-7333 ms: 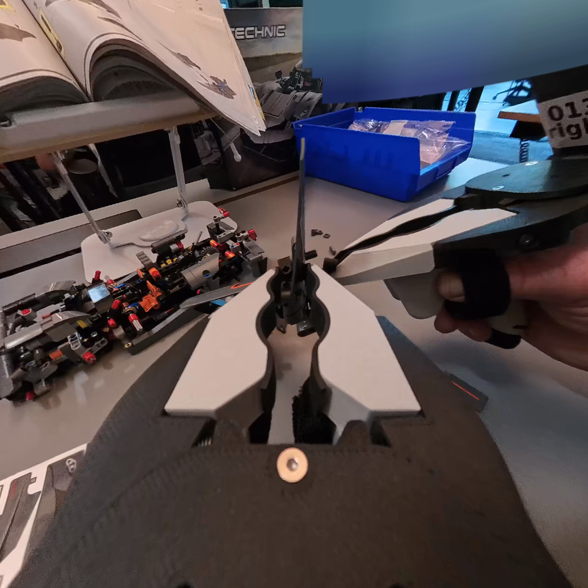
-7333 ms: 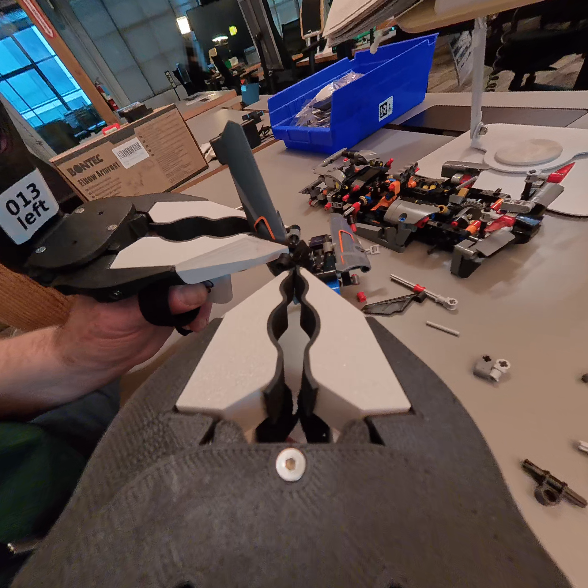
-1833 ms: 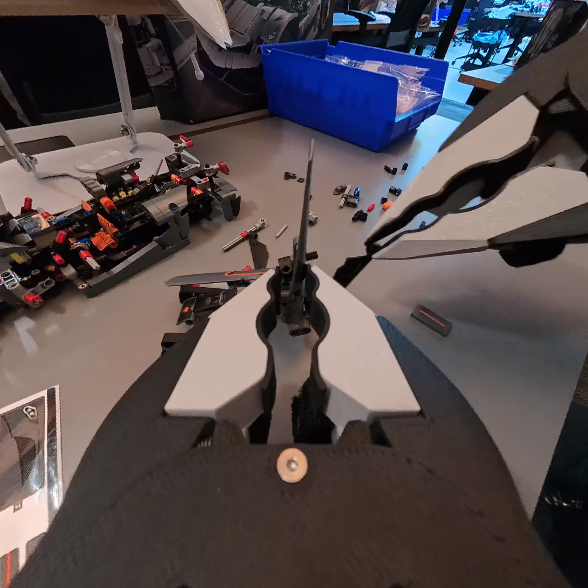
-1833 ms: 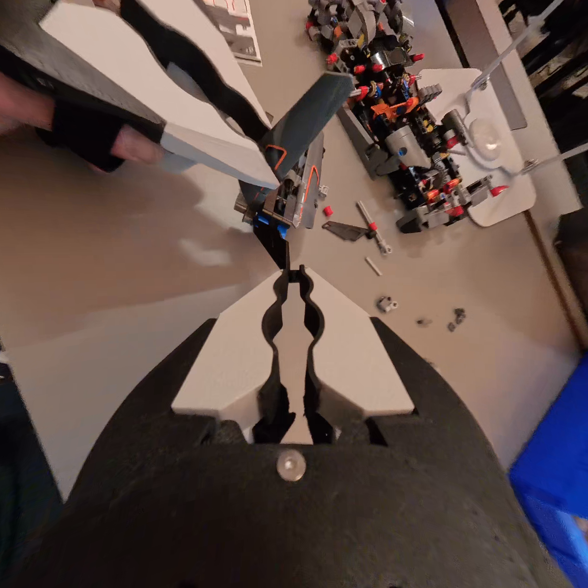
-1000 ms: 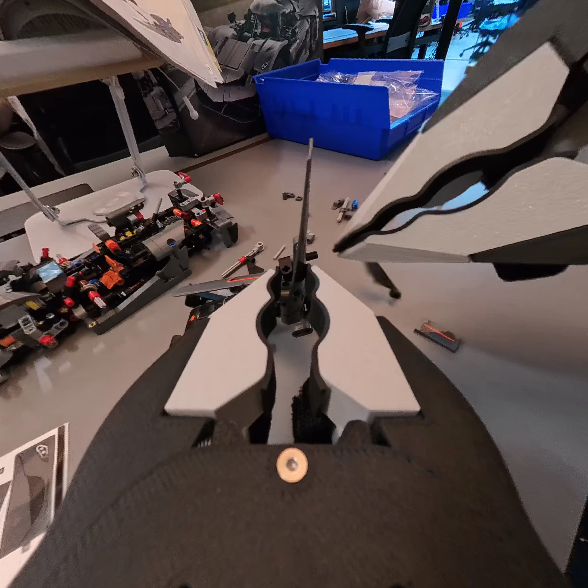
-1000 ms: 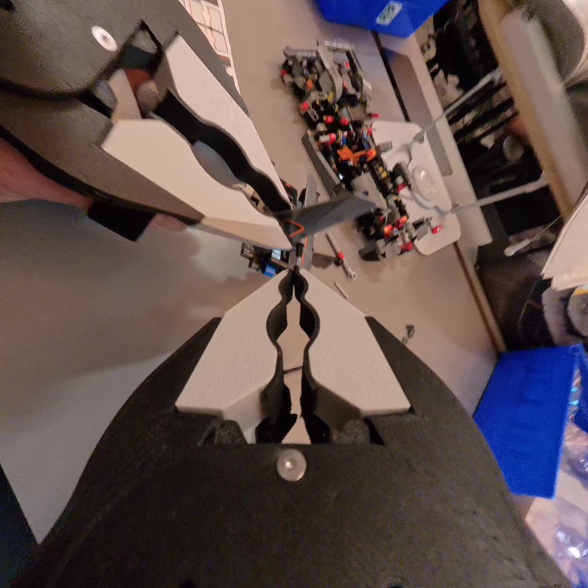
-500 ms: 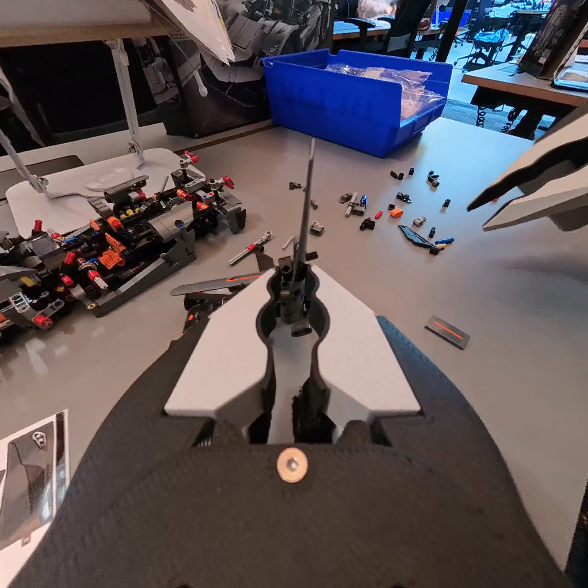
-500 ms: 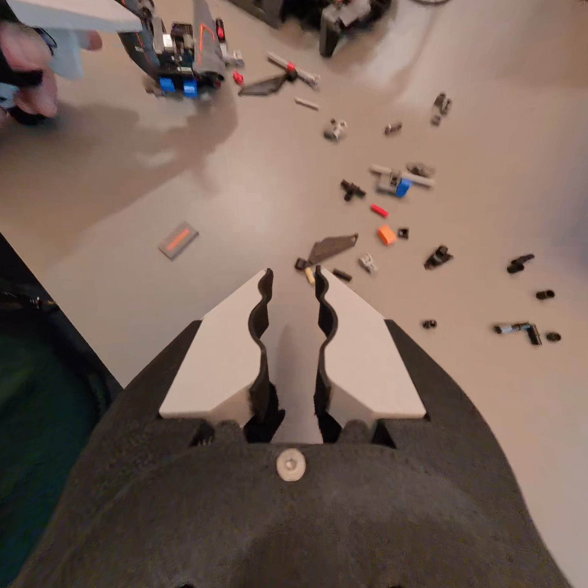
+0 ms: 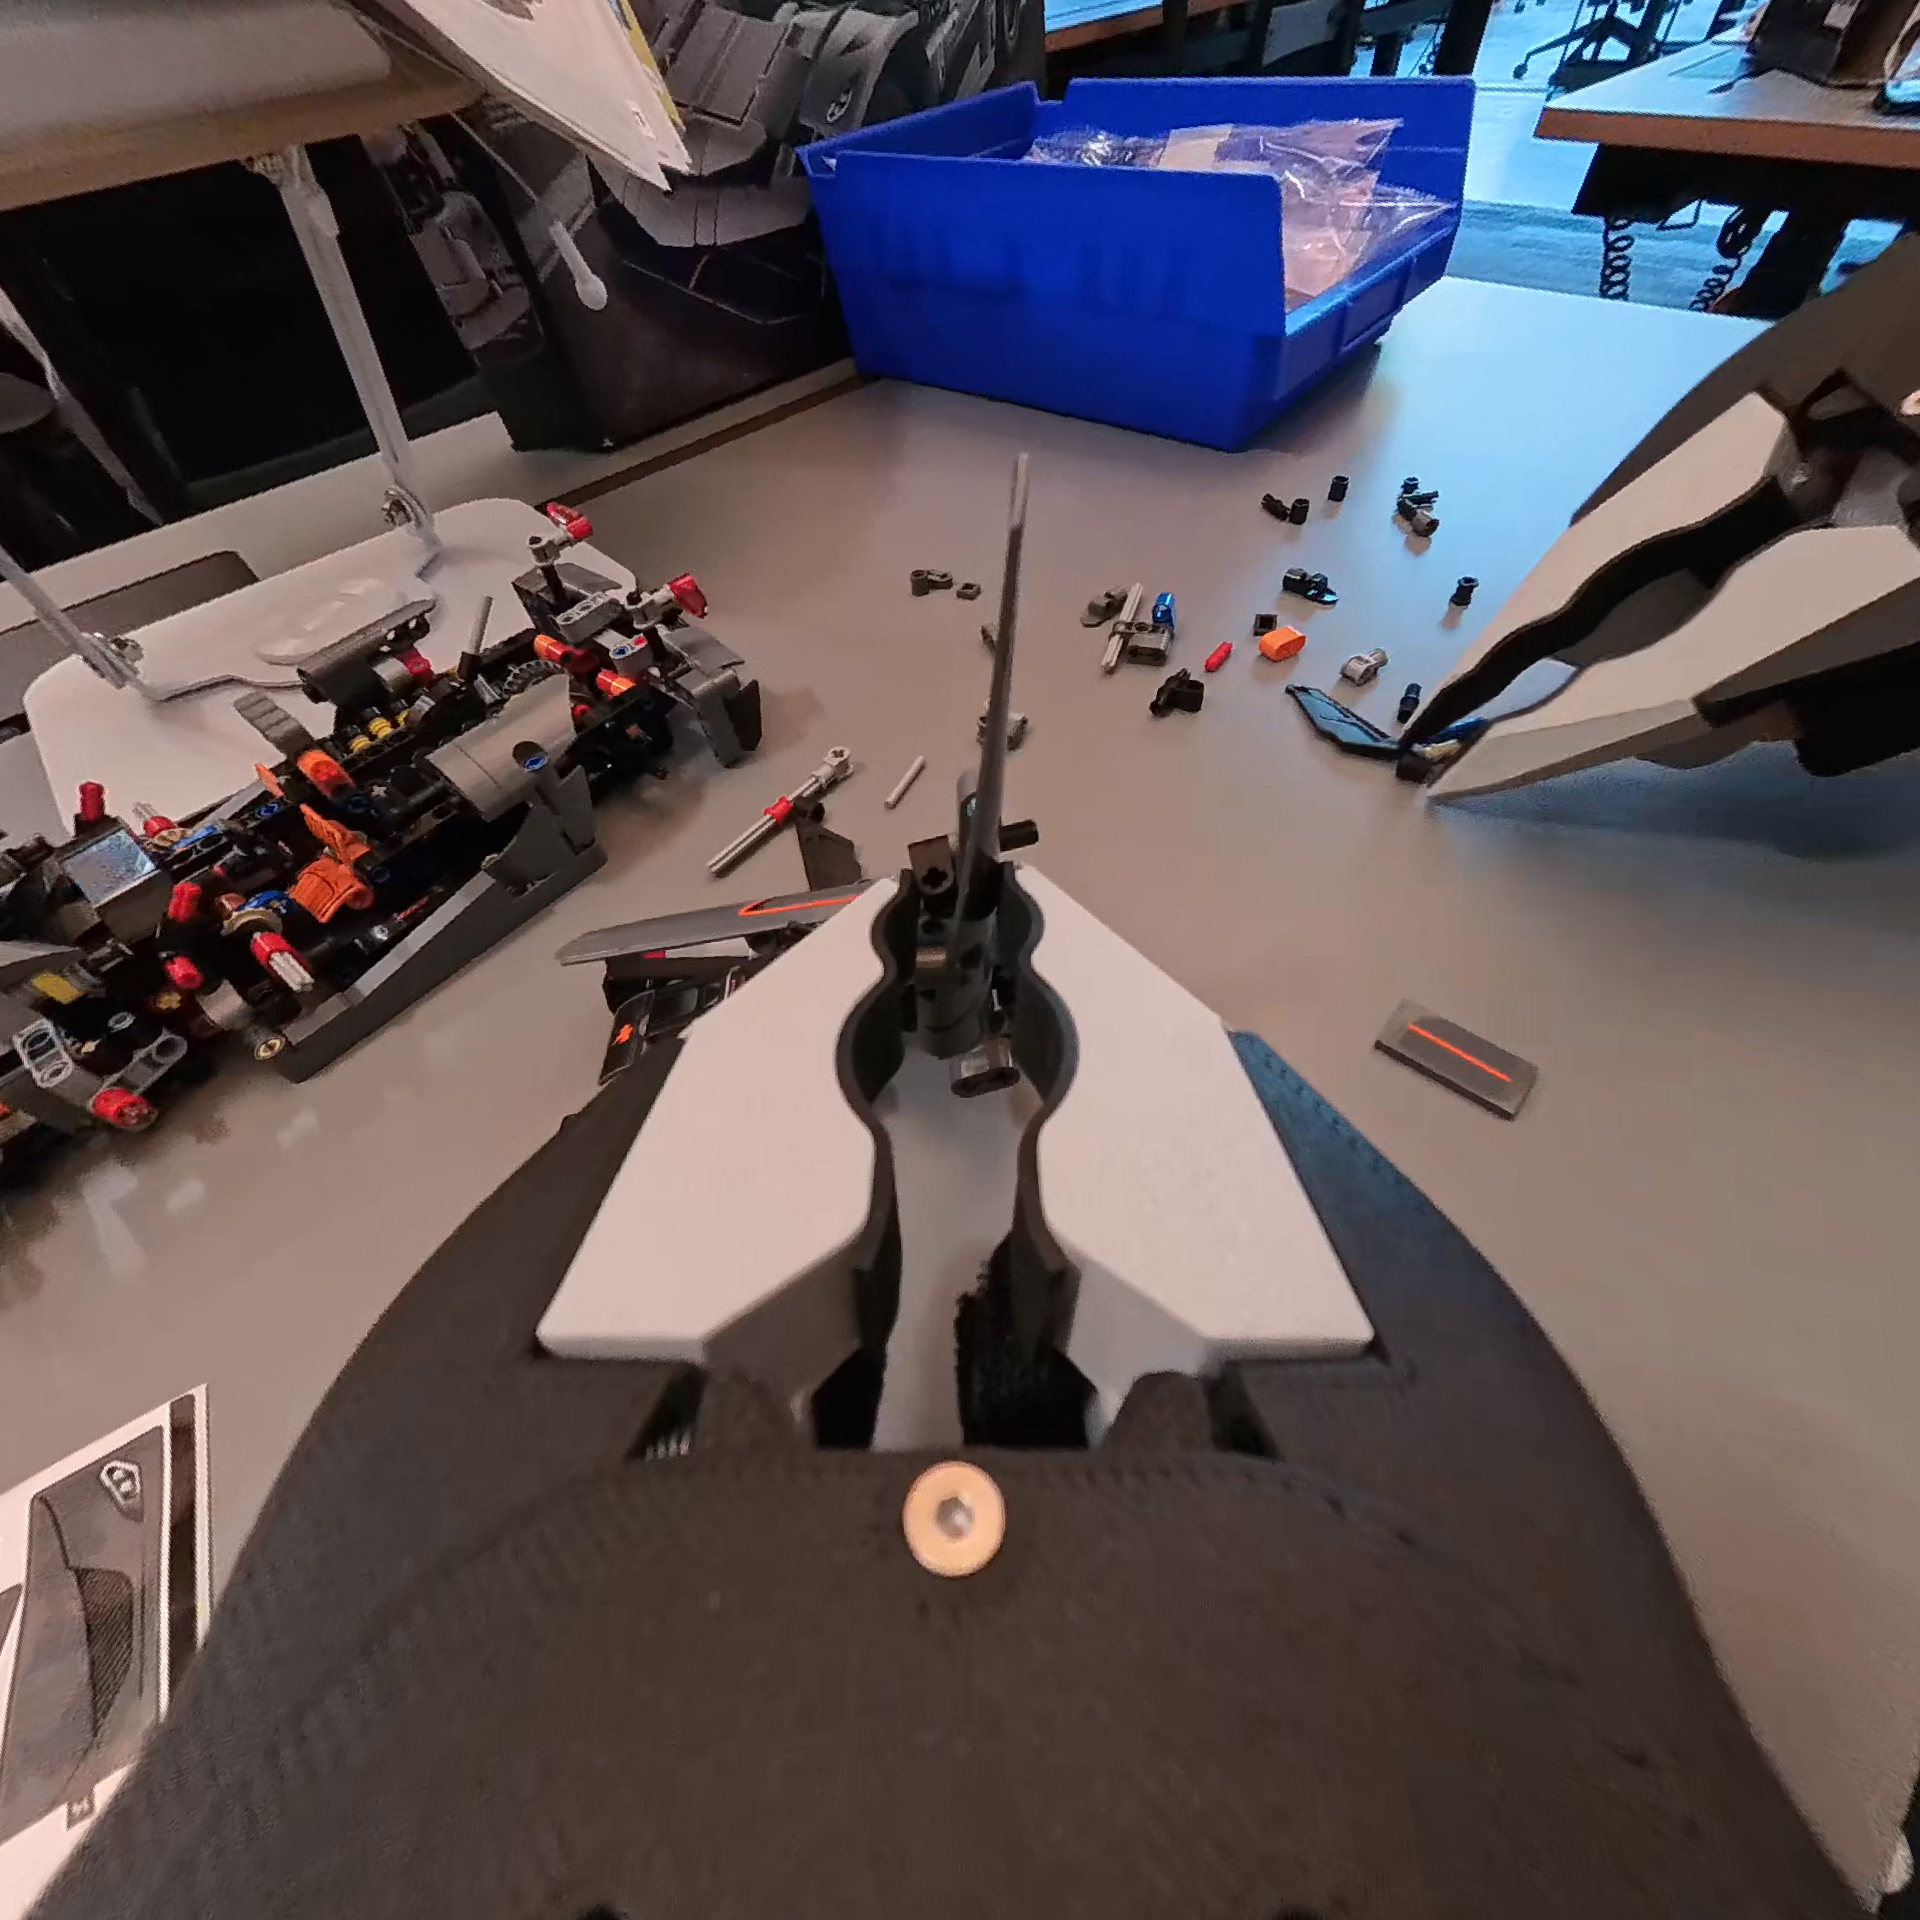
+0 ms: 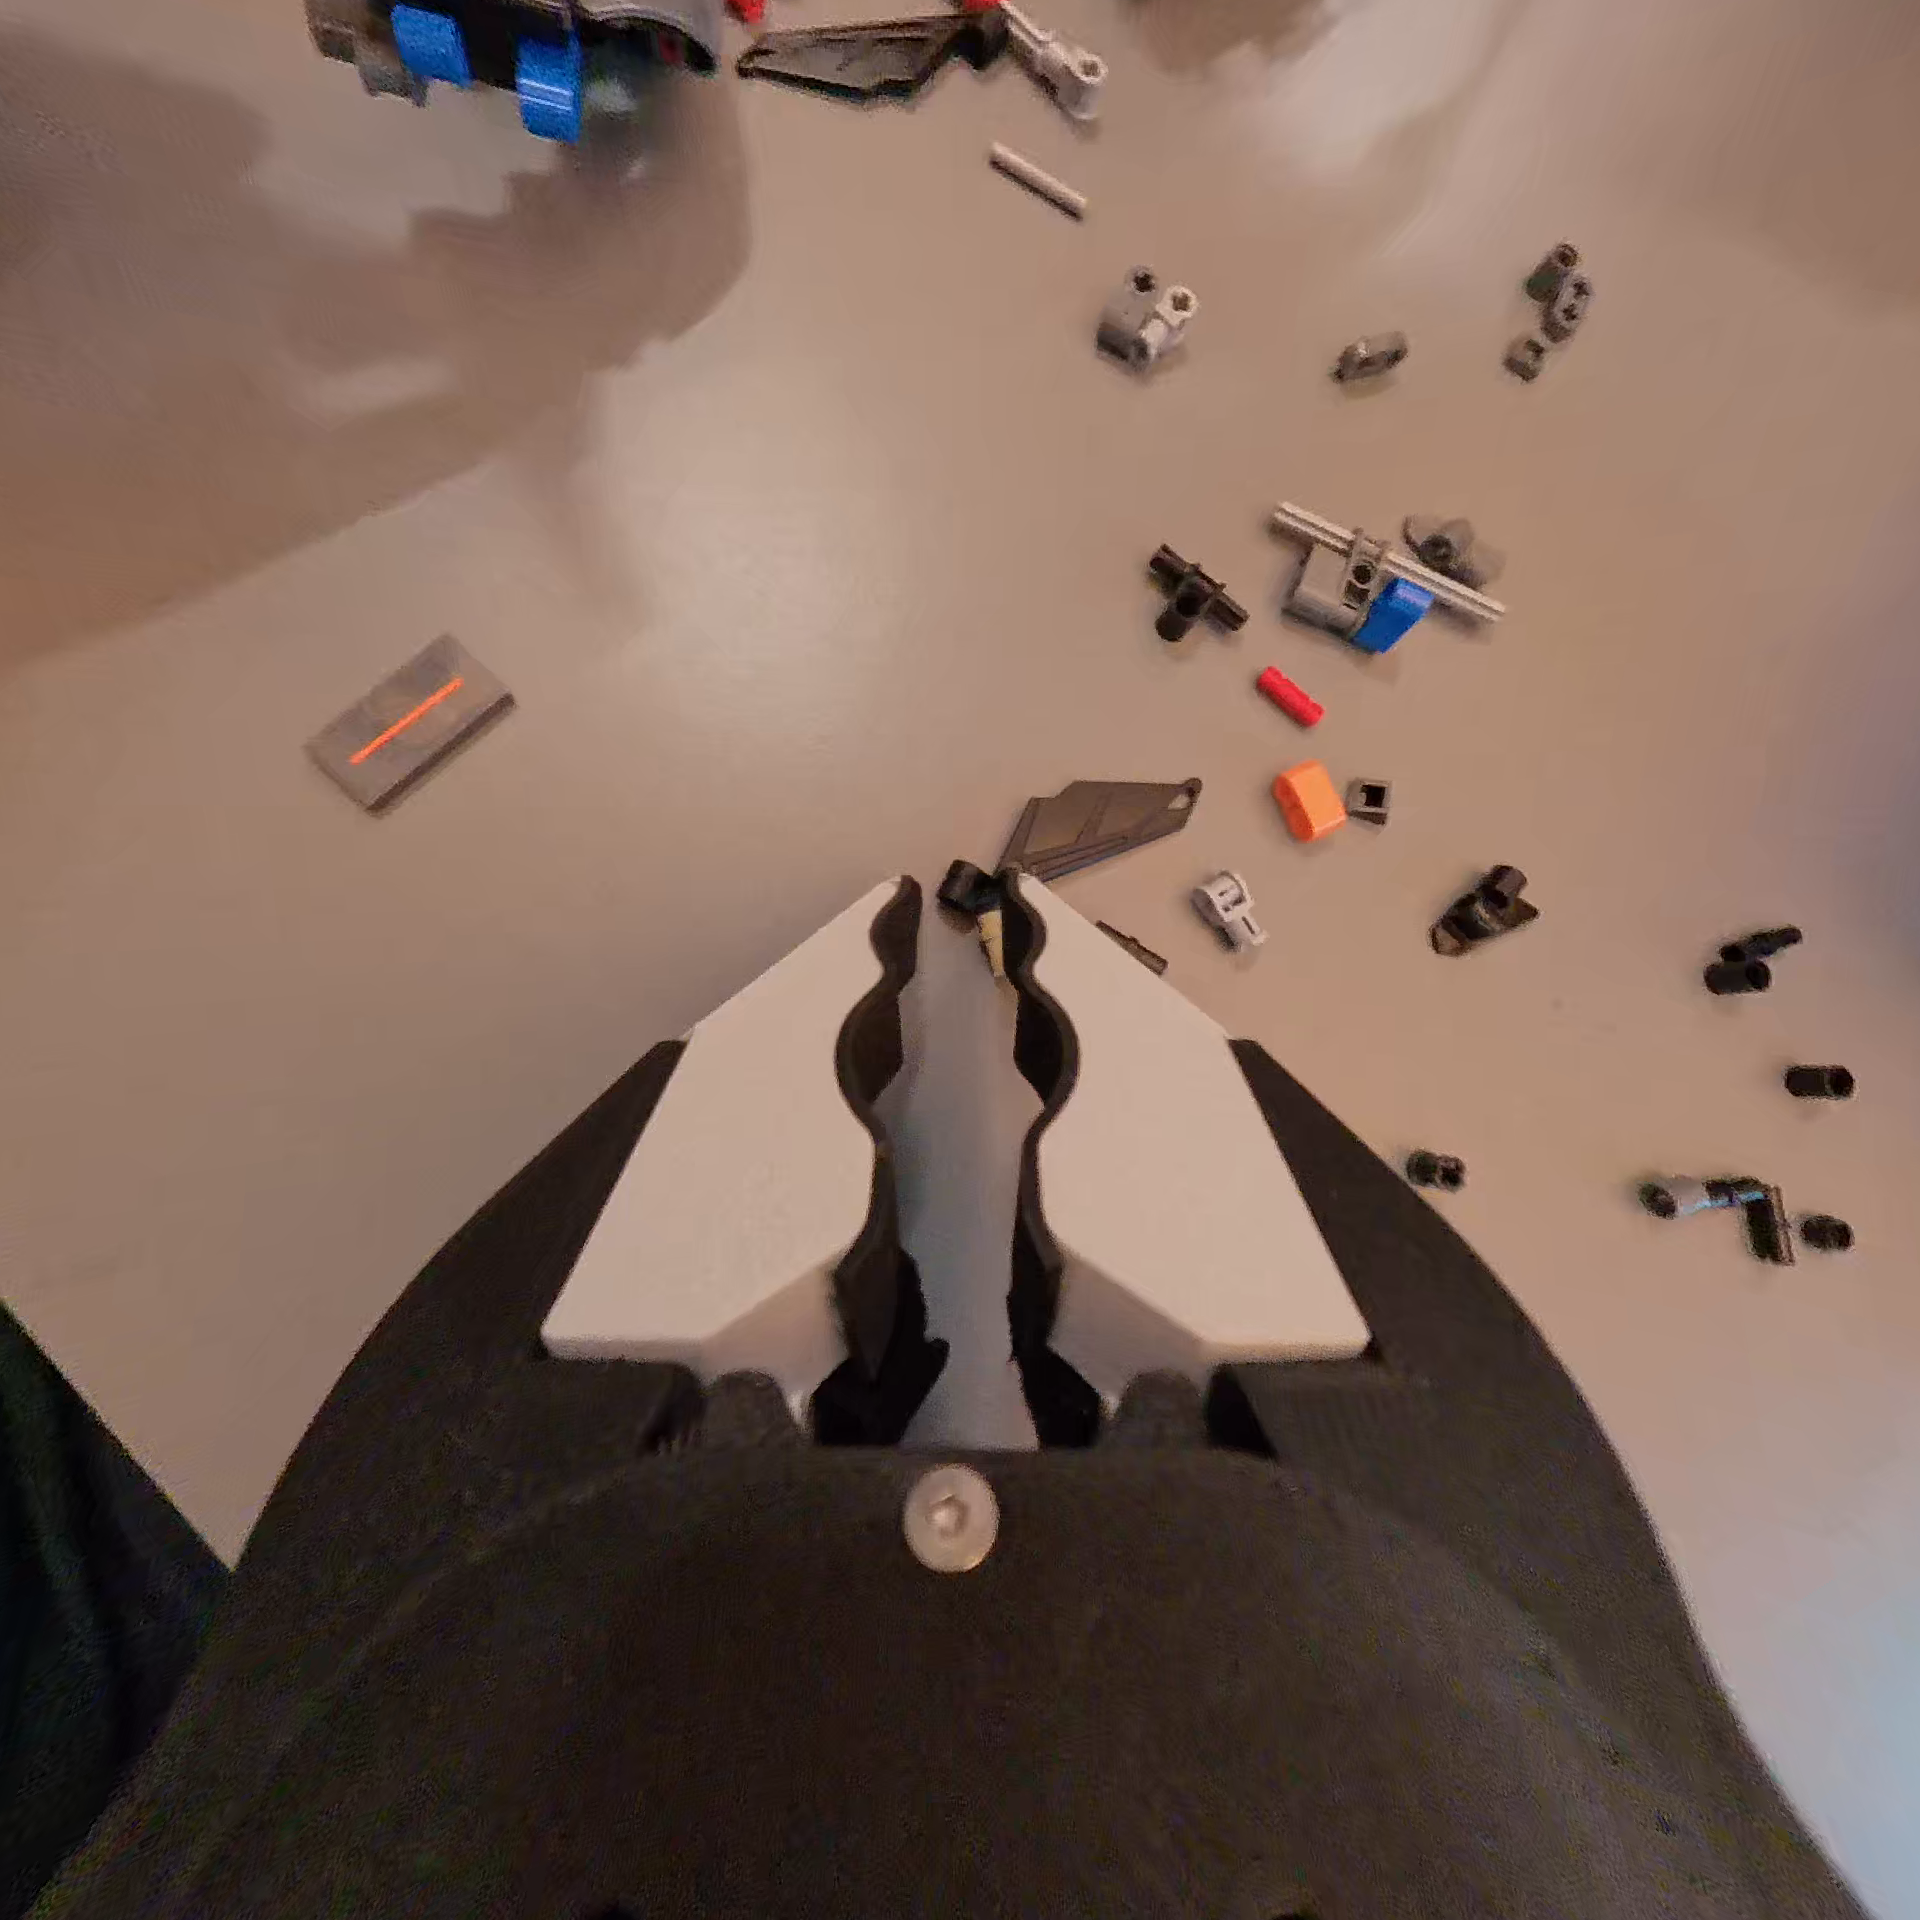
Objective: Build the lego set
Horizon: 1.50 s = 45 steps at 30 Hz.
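The half-built car [image 9: 343,821] is lying left on the table [image 9: 1247,935], the bin [image 9: 1122,260] is sitting behind, and loose pieces [image 9: 1278,644] are lying scattered right of the car.

Partly built dark chassis [image 9: 312,831] lies on the table's left; a blade-like grey sub-assembly [image 9: 977,831] stands upright; small loose pieces [image 10: 1351,675] lie scattered right.

Dim, warm light — blurred, fisheye-warped edges.
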Each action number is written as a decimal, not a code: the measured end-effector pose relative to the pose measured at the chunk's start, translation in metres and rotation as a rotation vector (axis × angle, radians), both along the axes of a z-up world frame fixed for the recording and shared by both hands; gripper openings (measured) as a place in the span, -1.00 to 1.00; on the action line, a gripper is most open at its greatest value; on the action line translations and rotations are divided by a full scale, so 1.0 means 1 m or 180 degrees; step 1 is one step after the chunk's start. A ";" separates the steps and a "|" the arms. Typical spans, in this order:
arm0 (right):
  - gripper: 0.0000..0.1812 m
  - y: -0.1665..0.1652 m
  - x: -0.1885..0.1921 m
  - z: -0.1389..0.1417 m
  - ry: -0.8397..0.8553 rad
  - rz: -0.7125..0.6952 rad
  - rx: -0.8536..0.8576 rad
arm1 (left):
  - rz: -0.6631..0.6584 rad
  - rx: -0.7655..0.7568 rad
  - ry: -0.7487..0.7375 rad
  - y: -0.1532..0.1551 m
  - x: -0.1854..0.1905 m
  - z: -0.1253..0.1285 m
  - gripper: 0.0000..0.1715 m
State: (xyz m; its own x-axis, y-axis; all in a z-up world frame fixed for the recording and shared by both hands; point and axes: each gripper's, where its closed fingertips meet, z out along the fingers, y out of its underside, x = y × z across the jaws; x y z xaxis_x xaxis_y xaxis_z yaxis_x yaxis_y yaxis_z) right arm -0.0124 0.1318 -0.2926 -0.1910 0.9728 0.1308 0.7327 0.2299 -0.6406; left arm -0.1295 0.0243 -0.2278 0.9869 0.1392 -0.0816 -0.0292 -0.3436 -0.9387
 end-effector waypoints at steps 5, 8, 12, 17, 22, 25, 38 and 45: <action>-0.87 0.001 -0.006 0.000 0.0102 -0.0146 0.0146 | -0.0015 0.0003 -0.0005 0.002 0.001 0.000 -0.86; -0.91 0.004 -0.007 -0.001 0.0124 -0.0267 0.0077 | -0.0007 0.0028 -0.0003 0.002 0.000 0.001 -0.86; -0.94 0.002 -0.009 0.000 0.0167 -0.0235 0.0122 | -0.0074 0.0065 0.0165 0.001 0.006 0.004 -0.86; -0.95 -0.005 -0.009 0.004 0.0266 -0.0223 -0.0142 | -0.0143 -0.0019 0.0843 -0.002 0.016 0.002 -0.86; -0.95 -0.018 -0.011 0.015 0.0445 -0.0154 -0.0524 | -0.0197 -0.0021 0.1268 -0.004 0.026 0.006 -0.85; -0.95 -0.029 -0.013 0.026 0.0579 -0.0063 -0.0711 | -0.0213 0.0080 0.1362 -0.005 0.028 0.012 -0.85; -0.95 -0.103 -0.026 0.086 0.0775 0.0693 -0.2664 | -0.0432 0.0342 0.1812 -0.001 0.047 0.031 -0.86; -0.95 -0.111 -0.029 0.096 0.0637 0.0744 -0.3362 | -0.0604 0.0402 0.2246 0.001 0.054 0.042 -0.86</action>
